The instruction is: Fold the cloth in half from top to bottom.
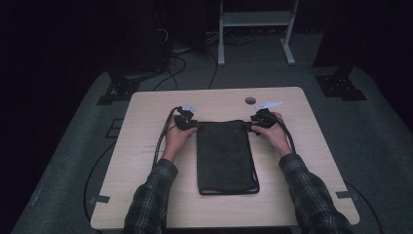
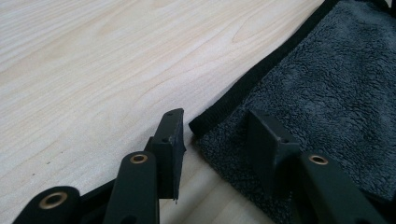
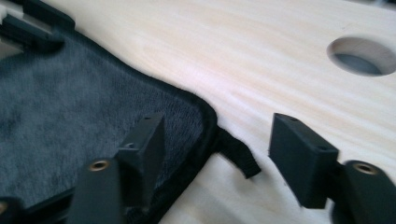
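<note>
While the high view gives the whole layout, it's too far off to show how the jaws stand, so the close-ups do the real work. From above, a dark grey towel [image 1: 227, 157] lies flat and folded into a long rectangle in the middle of the wooden table [image 1: 141, 146], with the left gripper [image 1: 187, 122] at its far left corner and the right gripper [image 1: 255, 122] at its far right corner. Both hands wear plaid sleeves [image 1: 151, 195].

Left gripper view: the left gripper [image 2: 215, 135] is spread open, one jaw over bare wood and the other resting over the fluffy towel [image 2: 327, 102], the black-trimmed corner sitting right between them. Nothing pinched.

Right gripper view: the right gripper [image 3: 217, 149] is also wide open, with the towel [image 3: 70, 107] corner and its small black hanging loop [image 3: 238, 156] lying in the gap. One jaw is over the cloth, the other over the table. Off to the far side of that jaw is the round cable hole [image 3: 362, 57] in the tabletop, which from above is just a small dot [image 1: 250, 100].

No brand or readable writing that I can make out anywhere, and the loop looks blank.
</note>
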{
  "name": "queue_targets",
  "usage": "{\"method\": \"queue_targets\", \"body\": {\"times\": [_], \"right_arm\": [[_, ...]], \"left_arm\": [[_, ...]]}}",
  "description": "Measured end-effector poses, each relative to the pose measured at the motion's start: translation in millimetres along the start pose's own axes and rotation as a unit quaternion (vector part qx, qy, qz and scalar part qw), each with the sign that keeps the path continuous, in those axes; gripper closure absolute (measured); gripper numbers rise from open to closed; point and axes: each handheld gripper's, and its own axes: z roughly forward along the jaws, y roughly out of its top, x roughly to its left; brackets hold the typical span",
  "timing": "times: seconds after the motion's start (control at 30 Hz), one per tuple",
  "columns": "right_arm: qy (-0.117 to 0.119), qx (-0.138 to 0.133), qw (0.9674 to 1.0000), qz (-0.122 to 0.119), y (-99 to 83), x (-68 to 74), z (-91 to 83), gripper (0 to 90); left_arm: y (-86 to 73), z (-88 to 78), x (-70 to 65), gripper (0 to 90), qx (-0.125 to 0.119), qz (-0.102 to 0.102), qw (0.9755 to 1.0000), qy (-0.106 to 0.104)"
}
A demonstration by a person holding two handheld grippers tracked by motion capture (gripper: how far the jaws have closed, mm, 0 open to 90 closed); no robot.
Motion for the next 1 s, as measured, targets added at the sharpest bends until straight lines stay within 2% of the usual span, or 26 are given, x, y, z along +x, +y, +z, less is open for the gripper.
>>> {"method": "queue_targets", "body": {"times": [0.03, 0.13, 0.23, 0.33, 0.5, 0.63, 0.73, 0.83, 0.93, 1.0], "right_arm": [[-0.008, 0.008, 0.9999, -0.010, 2.0, 0.6, 2.9, 31.7], [-0.007, 0.016, 0.9997, -0.015, 8.8, 3.3, 9.8, 31.5], [-0.009, 0.033, 0.9988, -0.035, 11.7, 5.9, 16.5, 31.6], [0.001, 0.035, 0.9988, -0.033, 10.5, 4.4, 18.6, 32.5], [0.027, 0.014, 0.9981, -0.054, 5.2, 4.0, 16.9, 48.3], [0.038, 0.013, 0.9982, -0.045, 3.6, 6.6, 14.6, 65.9], [0.050, 0.019, 0.9980, -0.034, 4.3, 8.6, 14.4, 75.8], [0.052, 0.023, 0.9981, -0.025, 5.1, 9.7, 14.6, 80.3], [0.047, 0.029, 0.9983, -0.019, 6.9, 11.5, 14.6, 81.6], [0.041, 0.034, 0.9984, -0.017, 8.4, 11.8, 14.3, 81.9]], "left_arm": [[-0.1, 0.0, -0.1, 57.4, 0.000, 0.001, 1.0000, 0.000], [-0.5, 0.1, -0.1, 57.6, -0.002, -0.002, 1.0000, 0.000], [-0.3, 0.0, -0.1, 57.6, -0.001, 0.001, 1.0000, 0.001], [-0.2, -0.2, -0.4, 58.0, 0.000, 0.002, 1.0000, 0.002], [1.3, -0.2, -3.5, 64.3, 0.006, -0.005, 1.0000, 0.003], [2.0, 0.2, -6.2, 75.4, 0.007, -0.027, 0.9996, -0.004], [2.7, 0.0, -6.8, 79.8, 0.011, -0.029, 0.9995, -0.006], [3.1, 0.0, -8.3, 82.2, 0.011, -0.028, 0.9995, -0.004], [2.7, -0.6, -11.0, 83.6, 0.009, -0.021, 0.9997, 0.005], [1.8, -1.1, -10.9, 84.0, 0.002, -0.023, 0.9997, 0.007]]}}
